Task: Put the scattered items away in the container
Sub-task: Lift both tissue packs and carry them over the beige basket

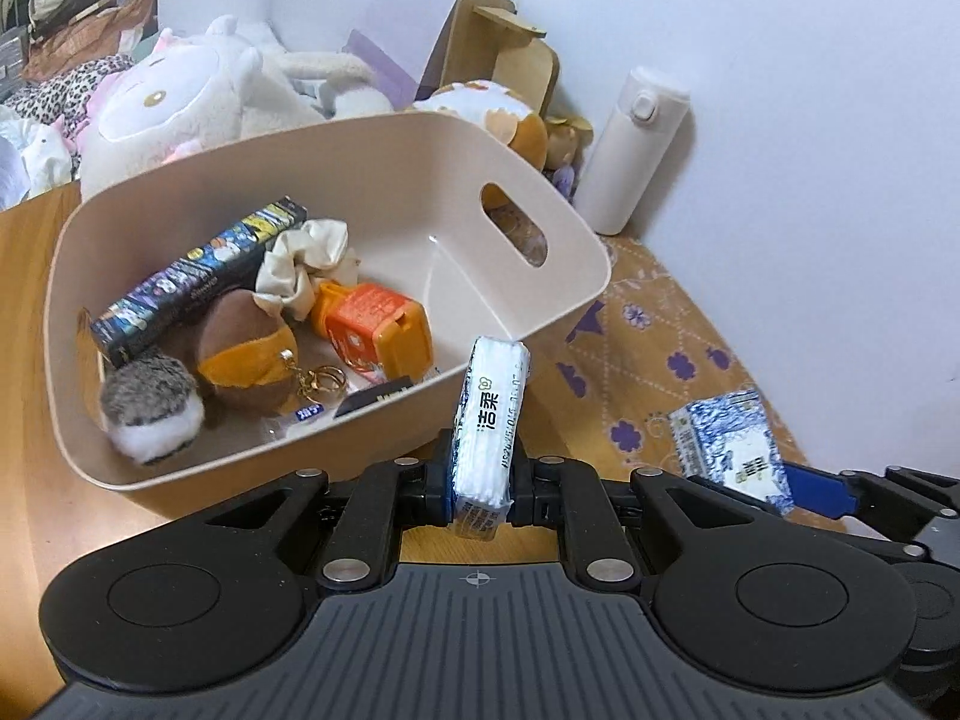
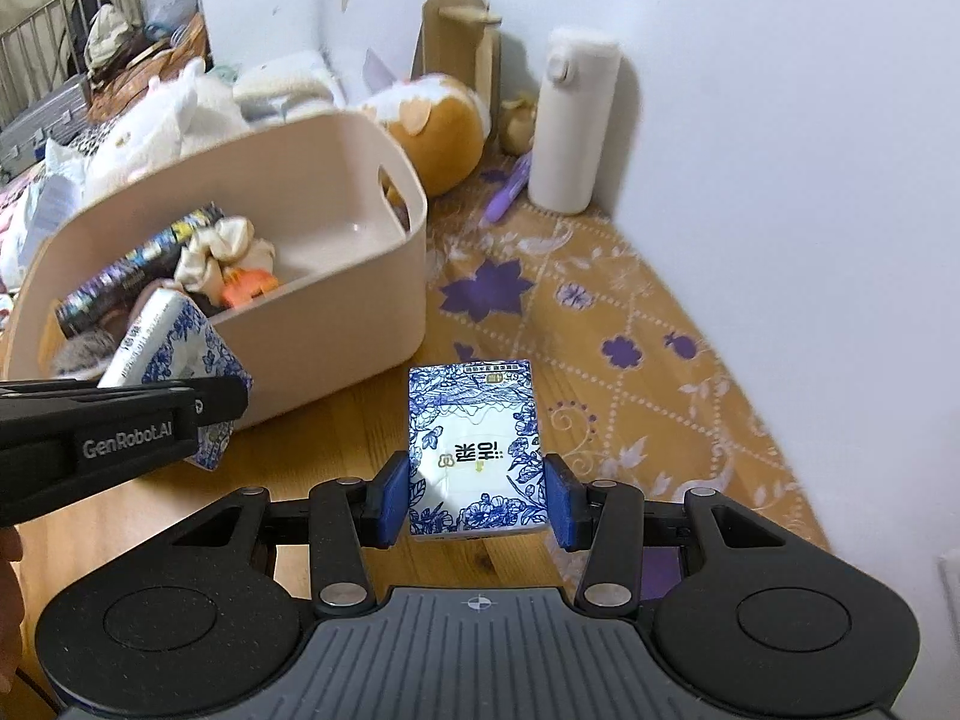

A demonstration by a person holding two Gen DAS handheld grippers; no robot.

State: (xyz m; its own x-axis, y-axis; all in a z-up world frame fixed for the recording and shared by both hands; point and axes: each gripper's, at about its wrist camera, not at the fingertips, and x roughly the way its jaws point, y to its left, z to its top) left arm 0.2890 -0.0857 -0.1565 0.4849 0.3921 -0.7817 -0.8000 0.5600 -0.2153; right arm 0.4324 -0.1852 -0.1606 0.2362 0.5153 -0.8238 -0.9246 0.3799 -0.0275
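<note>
My left gripper (image 1: 480,474) is shut on a white tissue pack (image 1: 489,420), held edge-on just in front of the near rim of the beige container (image 1: 390,180). Inside the container lie a dark printed box (image 1: 198,276), a cream scrunchie (image 1: 306,264), an orange case (image 1: 372,324), a brown plush keychain (image 1: 246,348) and a grey furry ball (image 1: 150,414). My right gripper (image 2: 477,498) is shut on a blue-and-white tissue pack (image 2: 474,450), held flat above the wooden table to the right of the container (image 2: 336,324). The left-held pack (image 2: 174,342) hangs by the container's near corner.
A white flask (image 1: 636,150) stands in the back corner by the wall. Plush toys (image 1: 180,102) and a wooden stand (image 1: 504,60) crowd behind the container. A yellow cloth with purple flowers (image 2: 630,312) covers the table's right side, with a purple pen (image 2: 510,192) on it.
</note>
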